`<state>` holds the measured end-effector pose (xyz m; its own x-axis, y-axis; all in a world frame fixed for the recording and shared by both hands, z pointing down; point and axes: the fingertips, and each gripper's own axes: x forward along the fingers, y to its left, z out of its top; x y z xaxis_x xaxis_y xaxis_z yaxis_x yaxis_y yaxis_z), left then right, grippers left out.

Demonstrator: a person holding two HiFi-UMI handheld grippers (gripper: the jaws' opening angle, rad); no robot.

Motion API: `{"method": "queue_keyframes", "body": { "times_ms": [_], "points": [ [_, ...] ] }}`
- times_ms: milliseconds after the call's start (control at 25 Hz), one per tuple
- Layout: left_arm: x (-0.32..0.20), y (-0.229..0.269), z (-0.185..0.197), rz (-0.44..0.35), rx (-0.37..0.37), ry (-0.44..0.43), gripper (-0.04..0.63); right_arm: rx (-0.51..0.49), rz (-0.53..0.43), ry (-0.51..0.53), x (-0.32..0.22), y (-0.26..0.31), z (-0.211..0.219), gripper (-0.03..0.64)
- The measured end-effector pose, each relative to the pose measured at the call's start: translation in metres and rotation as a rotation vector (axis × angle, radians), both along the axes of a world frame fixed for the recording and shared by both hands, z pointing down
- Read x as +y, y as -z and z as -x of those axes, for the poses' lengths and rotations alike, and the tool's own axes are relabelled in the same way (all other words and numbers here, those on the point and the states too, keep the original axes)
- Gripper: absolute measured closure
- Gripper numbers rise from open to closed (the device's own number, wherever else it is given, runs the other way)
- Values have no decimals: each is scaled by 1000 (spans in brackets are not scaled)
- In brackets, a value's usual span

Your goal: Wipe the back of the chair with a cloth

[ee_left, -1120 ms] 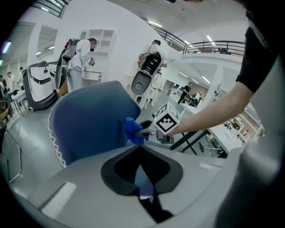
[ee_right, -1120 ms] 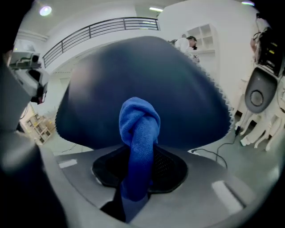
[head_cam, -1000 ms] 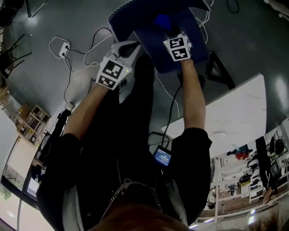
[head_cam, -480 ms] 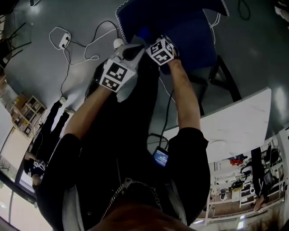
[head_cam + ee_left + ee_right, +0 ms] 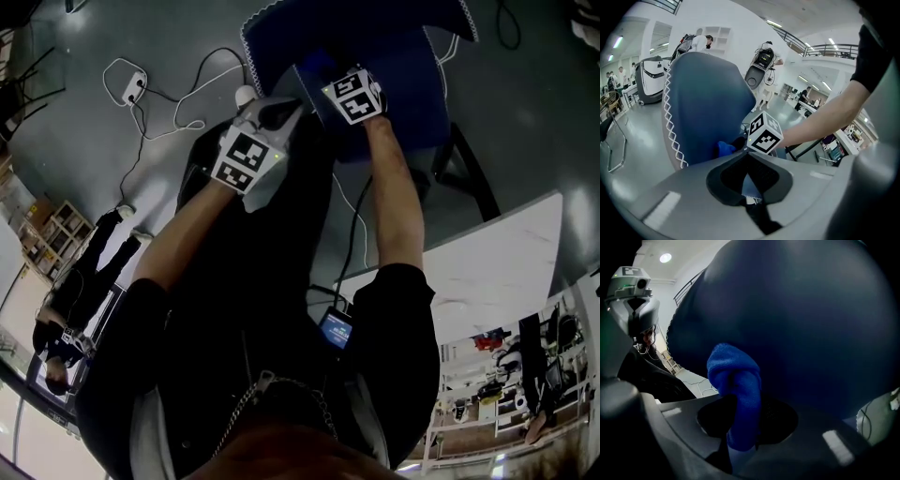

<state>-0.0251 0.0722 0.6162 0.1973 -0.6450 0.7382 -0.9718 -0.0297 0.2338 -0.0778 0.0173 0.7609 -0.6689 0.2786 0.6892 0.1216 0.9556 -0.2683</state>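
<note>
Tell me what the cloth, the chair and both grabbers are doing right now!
cloth: bunched up, pinched in the right gripper, seemingly pressed against the chair back.
chair: upright on the floor.
right gripper: fingers shut on the cloth.
left gripper: fingers shut, holding nothing.

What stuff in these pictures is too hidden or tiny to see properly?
- Head view: the picture's top edge cuts off part of the chair.
- Right gripper view: whether the cloth actually touches the chair is lost in the dark.
- Head view: the little screen is too small to read.
- Left gripper view: the far-off people are too tiny to make out.
</note>
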Motion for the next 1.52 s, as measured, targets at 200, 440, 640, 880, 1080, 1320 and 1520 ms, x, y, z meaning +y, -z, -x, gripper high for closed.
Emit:
{"method": "queue_keyframes", "body": {
  "times_ms": [200, 440, 640, 880, 1080, 1320, 1520],
  "points": [
    [-8, -18, -2, 16, 18, 36, 586, 12, -18, -37, -33, -3, -6, 506],
    [-5, -28, -1, 23, 58, 67, 586, 25, -35, -99, -65, -5, -14, 508],
    [-11, -28, -4, 24, 60, 66, 586, 31, -27, -233, -113, -5, -29, 508],
    [-13, -31, -7, 38, 65, 53, 586, 49, -55, -420, -175, -3, -56, 508],
    [-15, -30, -4, 41, 66, 48, 586, 63, -80, -471, -204, 0, -64, 508],
    [-17, -29, -4, 33, 64, 40, 586, 72, -97, -589, -231, 2, -80, 508],
    [-19, -27, -5, 39, 67, 39, 586, 82, -129, -836, -265, 5, -114, 508]
  ]
}}
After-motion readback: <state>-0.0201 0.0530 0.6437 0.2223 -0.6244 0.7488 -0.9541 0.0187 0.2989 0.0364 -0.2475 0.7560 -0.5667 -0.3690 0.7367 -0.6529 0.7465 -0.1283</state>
